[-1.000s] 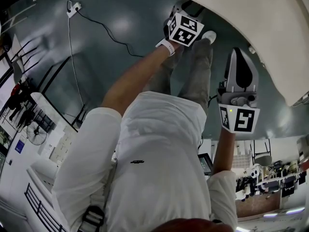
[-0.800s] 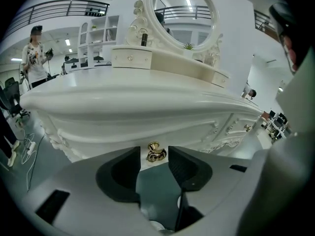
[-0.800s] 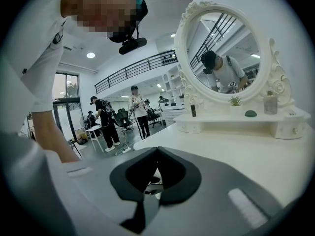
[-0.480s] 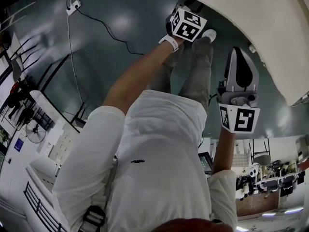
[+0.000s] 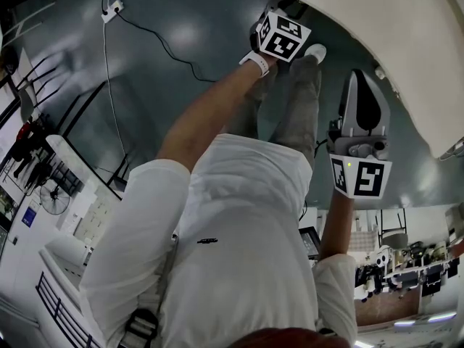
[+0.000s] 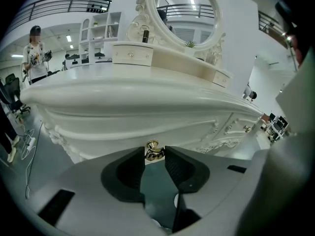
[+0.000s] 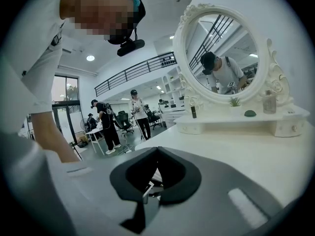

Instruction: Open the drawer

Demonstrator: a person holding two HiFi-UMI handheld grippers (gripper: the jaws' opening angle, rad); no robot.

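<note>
A white dressing table (image 6: 147, 97) fills the left gripper view, with a small brass drawer knob (image 6: 153, 150) under its moulded edge on the drawer front (image 6: 147, 127). My left gripper (image 6: 154, 154) has just been closing, and its black pads (image 6: 129, 168) now press on the knob from both sides. In the head view the left gripper (image 5: 281, 35) reaches down under the table's edge (image 5: 391, 42). My right gripper (image 5: 362, 114) hangs level beside the table, and in the right gripper view its jaws (image 7: 156, 151) meet at the tips with nothing between them.
An oval mirror (image 6: 184, 14) and small drawer boxes (image 6: 132, 54) stand on the tabletop. More brass knobs (image 6: 246, 128) sit further right. A person (image 6: 35, 53) stands at the far left. A power strip (image 5: 110, 11) with its cable lies on the floor.
</note>
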